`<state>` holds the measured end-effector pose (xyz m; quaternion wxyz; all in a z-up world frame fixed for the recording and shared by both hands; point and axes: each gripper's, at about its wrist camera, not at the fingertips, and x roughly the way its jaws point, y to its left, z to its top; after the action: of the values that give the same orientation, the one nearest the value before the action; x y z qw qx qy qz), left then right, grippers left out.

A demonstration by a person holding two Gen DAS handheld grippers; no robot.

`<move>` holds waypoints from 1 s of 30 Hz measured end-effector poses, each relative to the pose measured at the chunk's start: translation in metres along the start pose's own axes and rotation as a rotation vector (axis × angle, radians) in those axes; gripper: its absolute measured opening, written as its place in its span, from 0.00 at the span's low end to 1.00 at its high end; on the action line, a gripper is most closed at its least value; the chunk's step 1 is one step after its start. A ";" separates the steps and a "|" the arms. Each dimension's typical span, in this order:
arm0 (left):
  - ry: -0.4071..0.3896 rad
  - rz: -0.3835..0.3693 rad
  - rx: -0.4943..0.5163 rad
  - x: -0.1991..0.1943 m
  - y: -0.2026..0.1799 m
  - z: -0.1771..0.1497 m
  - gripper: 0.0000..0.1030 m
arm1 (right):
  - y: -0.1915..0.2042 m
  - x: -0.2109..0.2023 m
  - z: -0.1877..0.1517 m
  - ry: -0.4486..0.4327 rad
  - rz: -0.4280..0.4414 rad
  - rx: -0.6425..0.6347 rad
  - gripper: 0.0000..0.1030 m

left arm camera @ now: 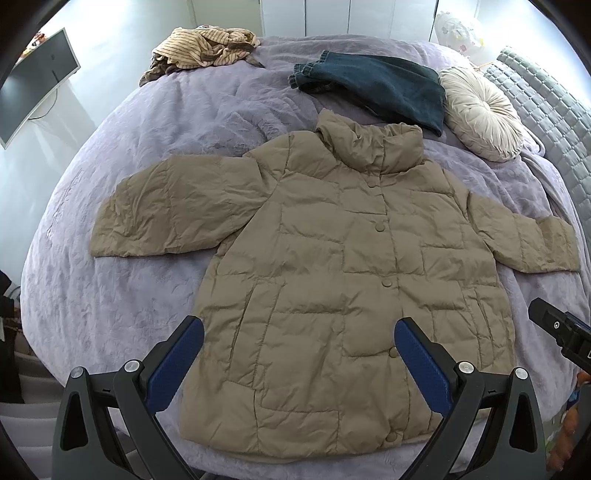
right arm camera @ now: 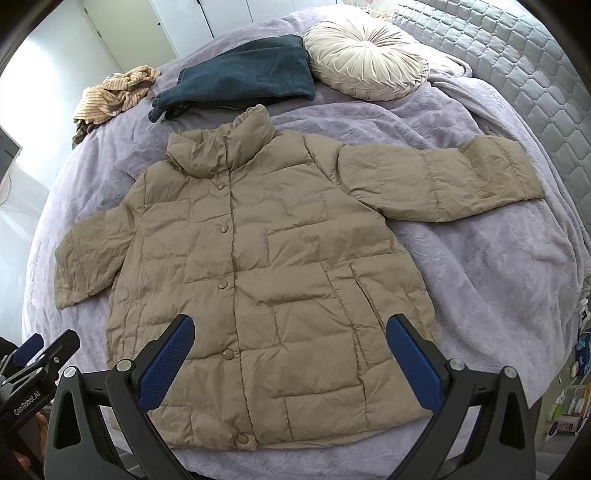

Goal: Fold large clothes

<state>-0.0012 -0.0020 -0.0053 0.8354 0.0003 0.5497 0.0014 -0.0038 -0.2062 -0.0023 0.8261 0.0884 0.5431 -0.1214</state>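
Right gripper (right arm camera: 290, 354) hangs wide apart over the khaki puffer jacket (right arm camera: 295, 258), spread flat on the lilac blanket (right arm camera: 498, 277)

L wrist cam above jacket (left arm camera: 325, 280) hem, facing 12 o'clock, R wrist cam alongside, both near, sharing bed (right arm camera: 498, 277).

Bed (left arm camera: 110, 295) under lilac fleece blanket (right arm camera: 498, 277), grey quilted headboard (right arm camera: 535, 81) on right. White wardrobe doors (left arm camera: 332, 16) behind. Monitor (left arm camera: 33, 85) at left on white wall. Bright, even daylight. Cluttered shelf (right arm camera: 569, 406) low right.
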 end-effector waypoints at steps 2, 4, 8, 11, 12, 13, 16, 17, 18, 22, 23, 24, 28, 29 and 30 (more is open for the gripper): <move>-0.007 -0.003 -0.003 0.000 0.001 0.000 1.00 | -0.001 0.000 0.000 0.001 0.001 0.001 1.00; -0.010 -0.001 -0.001 0.000 0.001 0.001 1.00 | 0.001 0.001 -0.001 0.002 0.002 0.000 1.00; 0.004 0.004 0.000 0.000 0.002 0.001 1.00 | 0.002 0.002 -0.002 0.003 0.001 -0.002 1.00; 0.006 0.008 0.000 0.000 0.001 0.001 1.00 | 0.003 0.003 -0.003 0.002 0.001 -0.002 1.00; 0.006 0.007 -0.002 0.000 0.002 0.001 1.00 | 0.003 0.003 -0.002 0.003 0.001 -0.001 1.00; 0.026 0.013 -0.001 0.000 0.002 0.001 1.00 | 0.003 0.003 -0.002 0.003 0.001 -0.001 1.00; 0.040 0.016 0.001 0.000 0.002 0.001 1.00 | 0.004 0.003 -0.002 0.004 0.002 -0.004 1.00; 0.041 0.015 0.001 0.000 0.002 0.002 1.00 | 0.004 0.003 -0.003 0.004 0.002 -0.004 1.00; 0.047 0.014 0.000 0.000 0.002 0.002 1.00 | 0.004 0.003 -0.003 0.004 0.002 -0.004 1.00; 0.061 0.021 0.001 0.001 0.001 0.001 1.00 | 0.008 0.006 -0.005 0.005 0.002 -0.006 1.00; 0.066 0.022 0.000 0.001 0.001 0.002 1.00 | 0.007 0.005 -0.005 0.005 0.002 -0.005 1.00; 0.067 0.022 -0.002 0.001 0.001 0.002 1.00 | 0.007 0.005 -0.004 0.004 0.003 -0.005 1.00; 0.036 -0.002 -0.011 0.001 0.002 0.002 1.00 | 0.008 0.005 -0.004 0.006 0.002 -0.004 1.00; 0.029 -0.007 -0.014 0.001 0.002 0.002 1.00 | 0.007 0.005 -0.004 0.006 0.002 -0.004 1.00; 0.029 -0.007 -0.013 0.002 0.002 0.002 1.00 | 0.008 0.005 -0.004 0.005 0.002 -0.005 1.00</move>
<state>0.0013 -0.0005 -0.0061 0.8274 -0.0073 0.5616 0.0022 -0.0030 -0.1985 -0.0084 0.8250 0.0873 0.5454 -0.1191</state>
